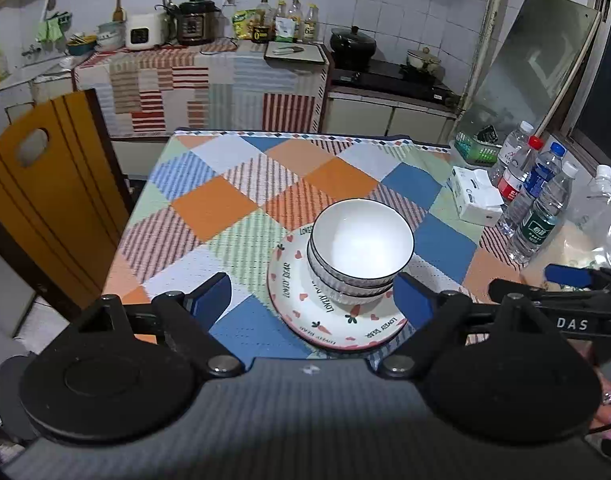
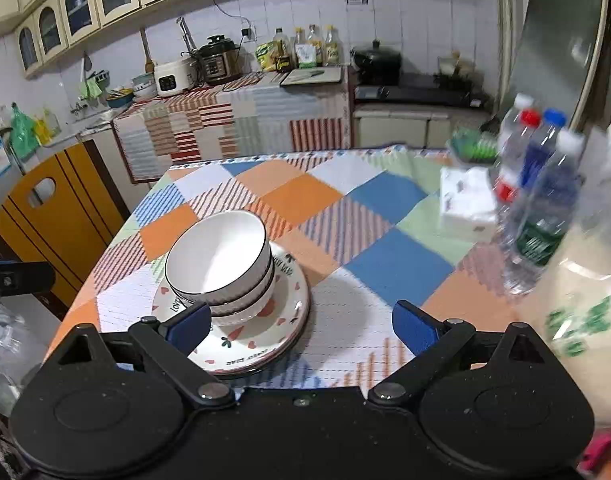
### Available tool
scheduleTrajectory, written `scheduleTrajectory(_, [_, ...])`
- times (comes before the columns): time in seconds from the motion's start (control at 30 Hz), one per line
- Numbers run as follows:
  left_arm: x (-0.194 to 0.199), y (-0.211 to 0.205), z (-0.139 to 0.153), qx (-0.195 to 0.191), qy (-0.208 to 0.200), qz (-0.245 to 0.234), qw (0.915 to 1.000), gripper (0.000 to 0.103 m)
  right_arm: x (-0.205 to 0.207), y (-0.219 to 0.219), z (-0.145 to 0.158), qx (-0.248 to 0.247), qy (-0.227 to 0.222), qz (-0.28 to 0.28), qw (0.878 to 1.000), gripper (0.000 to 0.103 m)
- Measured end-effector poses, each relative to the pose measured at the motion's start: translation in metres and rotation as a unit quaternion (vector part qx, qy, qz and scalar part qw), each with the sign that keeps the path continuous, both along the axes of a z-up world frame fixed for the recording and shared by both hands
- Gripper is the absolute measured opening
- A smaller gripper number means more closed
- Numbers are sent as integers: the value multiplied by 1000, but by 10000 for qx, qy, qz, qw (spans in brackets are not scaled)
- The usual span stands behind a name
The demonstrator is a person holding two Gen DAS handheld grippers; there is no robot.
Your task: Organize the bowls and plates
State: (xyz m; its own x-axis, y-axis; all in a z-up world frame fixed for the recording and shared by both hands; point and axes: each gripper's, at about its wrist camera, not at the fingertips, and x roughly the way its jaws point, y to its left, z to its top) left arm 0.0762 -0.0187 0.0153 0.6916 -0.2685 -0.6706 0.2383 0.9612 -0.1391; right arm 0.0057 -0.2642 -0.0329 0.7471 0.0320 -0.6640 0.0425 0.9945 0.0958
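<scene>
**A:** What do I have in front of me right now?

**B:** From where I sit, the stacked bowls [image 1: 361,248] nest one inside another, white with dark rims, and they rest on the plates [image 1: 305,312], the top one printed with hearts and carrots. The whole pile stands on the bench [image 1: 225,208], on its checked cloth, towards the near edge.

**A:** And the left tongs?

**B:** I see the left tongs [image 1: 311,300] spread wide, blue pads either side of the pile in that view but raised above it, touching nothing.

**A:** The right ones?

**B:** The right tongs [image 2: 301,326] are spread as well, with nothing between them. In their view the pile sits to the left, partly behind the left pad, and I cannot see any contact.

**A:** Anything else on the bench?

**B:** At the right side stands a cluster of water bottles [image 1: 537,200], with a tissue pack [image 1: 475,196] just beside them. A yellow chair [image 1: 45,200] stands at the bench's left side.
</scene>
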Motion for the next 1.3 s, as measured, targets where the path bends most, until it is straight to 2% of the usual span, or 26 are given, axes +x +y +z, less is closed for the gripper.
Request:
scheduleTrajectory(0.07, [-8, 3, 6, 19, 23, 52, 10000, 95, -10, 3, 11, -38, -96, -176, 9998, 101])
scheduleTrajectory(0.17, [-18, 5, 9, 103, 38, 131, 9999, 95, -20, 4, 21, 122, -33, -323, 9994, 103])
scheduleTrajectory(0.5, [-45, 3, 8, 575, 167, 154, 9981, 96, -54, 30, 38, -322, 188, -49, 9993, 103])
scheduleTrajectory(0.73, [-51, 0, -2, 840, 269, 168, 9960, 97, -66, 36, 40, -350, 343, -59, 9988, 103])
scheduleTrajectory(0.93, [-49, -1, -10, 845, 413, 197, 9954, 97, -72, 40, 40, -402, 299, -57, 9987, 103])
scheduleTrajectory(1.1, [-55, -4, -11, 946, 259, 201, 9950, 97, -72, 41, 39, -539, 235, -144, 9982, 103])
scheduleTrajectory(1.3, [-59, -4, -9, 889, 131, 227, 9957, 97, -74, 40, 37, -674, 183, -197, 9974, 103])
